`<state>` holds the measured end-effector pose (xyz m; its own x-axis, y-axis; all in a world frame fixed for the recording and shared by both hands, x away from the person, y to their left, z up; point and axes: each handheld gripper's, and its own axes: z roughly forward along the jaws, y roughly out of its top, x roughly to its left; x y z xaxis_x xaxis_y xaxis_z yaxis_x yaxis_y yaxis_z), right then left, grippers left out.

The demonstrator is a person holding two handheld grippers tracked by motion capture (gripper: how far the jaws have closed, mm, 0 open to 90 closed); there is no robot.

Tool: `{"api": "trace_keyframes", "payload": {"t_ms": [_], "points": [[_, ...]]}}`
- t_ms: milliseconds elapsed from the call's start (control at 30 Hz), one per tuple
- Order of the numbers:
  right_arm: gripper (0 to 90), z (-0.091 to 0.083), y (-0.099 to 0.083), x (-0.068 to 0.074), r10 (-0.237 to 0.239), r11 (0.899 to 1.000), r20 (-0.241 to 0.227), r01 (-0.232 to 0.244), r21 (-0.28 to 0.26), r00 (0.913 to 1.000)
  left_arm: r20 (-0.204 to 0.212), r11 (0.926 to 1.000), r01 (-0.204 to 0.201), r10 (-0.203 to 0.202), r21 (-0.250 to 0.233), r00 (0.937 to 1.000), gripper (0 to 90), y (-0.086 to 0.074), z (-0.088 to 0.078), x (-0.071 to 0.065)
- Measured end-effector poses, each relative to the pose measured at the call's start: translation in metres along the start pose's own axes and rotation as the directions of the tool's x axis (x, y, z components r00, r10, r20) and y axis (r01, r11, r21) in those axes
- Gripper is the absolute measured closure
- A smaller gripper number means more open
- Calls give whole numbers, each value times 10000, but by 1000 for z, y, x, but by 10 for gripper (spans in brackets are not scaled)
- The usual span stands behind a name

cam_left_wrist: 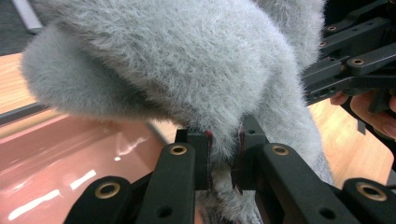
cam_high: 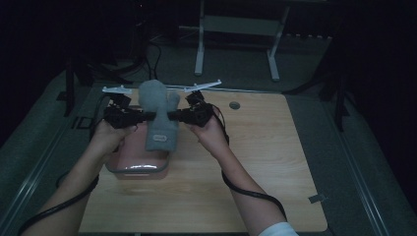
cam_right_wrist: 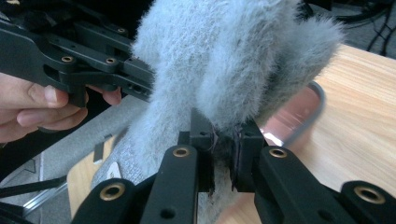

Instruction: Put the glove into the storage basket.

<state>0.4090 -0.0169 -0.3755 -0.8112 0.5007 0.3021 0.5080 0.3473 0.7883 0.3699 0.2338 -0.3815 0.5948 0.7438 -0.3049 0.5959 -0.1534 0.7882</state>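
Note:
A fluffy grey mitten (cam_high: 158, 115) hangs above the table, held from both sides. My left gripper (cam_high: 145, 116) comes in from the left and is shut on its left edge. My right gripper (cam_high: 172, 116) comes in from the right and is shut on its right edge. In the left gripper view the left gripper (cam_left_wrist: 223, 156) pinches the grey fur of the mitten (cam_left_wrist: 187, 60) between its pads. In the right gripper view the right gripper (cam_right_wrist: 224, 151) pinches the mitten (cam_right_wrist: 224, 56) the same way, with the other gripper (cam_right_wrist: 74, 60) and a hand behind it.
A pink container with a grey rim (cam_high: 139, 169) sits on the wooden table (cam_high: 255, 162) right below the mitten; its pink surface (cam_left_wrist: 70, 158) lies under the mitten in the left gripper view. Grey floor and metal frame legs (cam_high: 199, 49) lie beyond the table's far edge.

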Motion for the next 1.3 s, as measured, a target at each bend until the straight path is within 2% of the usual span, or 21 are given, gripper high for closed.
{"api": "trace_keyframes", "payload": {"t_ms": [167, 267, 400, 433, 467, 567, 700, 800, 933, 1000, 1033, 1067, 1100, 1167, 1233, 1267, 1300], "points": [[818, 23, 8, 10, -141, 9998, -87, 142, 159, 9999, -316, 9996, 216, -211, 159, 9993, 812, -6, -13, 16], [818, 39, 8, 12, -121, 9993, -166, 127, 338, 9998, -437, 9983, 534, -524, 216, 9977, 813, -15, -14, 29], [818, 61, 1, 8, -9, 9974, -189, 22, 717, 9998, -544, 9938, 957, -926, 562, 9942, 812, -30, -5, 43], [818, 67, -2, 6, 65, 9962, -140, -52, 868, 9999, -634, 9895, 1227, -1180, 762, 9910, 812, -36, 3, 49], [818, 77, -8, 2, 202, 9940, 0, -201, 1071, 9998, -674, 9877, 1300, -1243, 870, 9900, 812, -39, 6, 51], [818, 90, -17, -4, 468, 9893, 234, -495, 1372, 9986, -715, 9794, 1747, -1679, 1014, 9832, 811, -52, 19, 60], [817, 109, -30, -14, 683, 9799, 370, -740, 1853, 9970, -1005, 9727, 1837, -1705, 1415, 9802, 811, -65, 32, 67], [817, 119, -37, -16, 595, 9713, 736, -747, 2258, 9955, -1337, 9652, 1869, -1639, 1829, 9774, 810, -70, 44, 69], [815, 131, -42, -19, 621, 9564, 1221, -940, 2767, 9906, -1469, 9497, 2229, -1937, 2199, 9700, 809, -73, 57, 75], [812, 135, -43, -22, 583, 9488, 1328, -962, 3009, 9894, -1497, 9470, 2272, -1966, 2270, 9690, 809, -74, 60, 76], [812, 136, -43, -24, 620, 9443, 1402, -1035, 3124, 9882, -1554, 9415, 2410, -2083, 2358, 9656, 809, -75, 66, 78], [811, 138, -43, -25, 590, 9418, 1452, -1033, 3199, 9876, -1628, 9400, 2354, -1992, 2470, 9663, 808, -75, 68, 79], [810, 139, -43, -25, 585, 9372, 1531, -1071, 3321, 9865, -1713, 9367, 2416, -2023, 2533, 9642, 808, -75, 72, 79], [807, 143, -44, -25, 437, 9313, 1631, -993, 3504, 9856, -1953, 9337, 2272, -1768, 2767, 9647, 807, -75, 78, 79], [795, 147, -43, -23, 152, 9269, 1821, -821, 3662, 9832, -2144, 9296, 2287, -1699, 2890, 9619, 804, -75, 82, 80], [783, 149, -43, -22, 3, 9247, 1882, -719, 3738, 9821, -2268, 9264, 2169, -1500, 3077, 9623, 799, -75, 84, 79], [783, 149, -43, -22, 3, 9247, 1882, -719, 3738, 9821, -2268, 9264, 2169, -1500, 3077, 9623, 798, -75, 84, 79]]}}
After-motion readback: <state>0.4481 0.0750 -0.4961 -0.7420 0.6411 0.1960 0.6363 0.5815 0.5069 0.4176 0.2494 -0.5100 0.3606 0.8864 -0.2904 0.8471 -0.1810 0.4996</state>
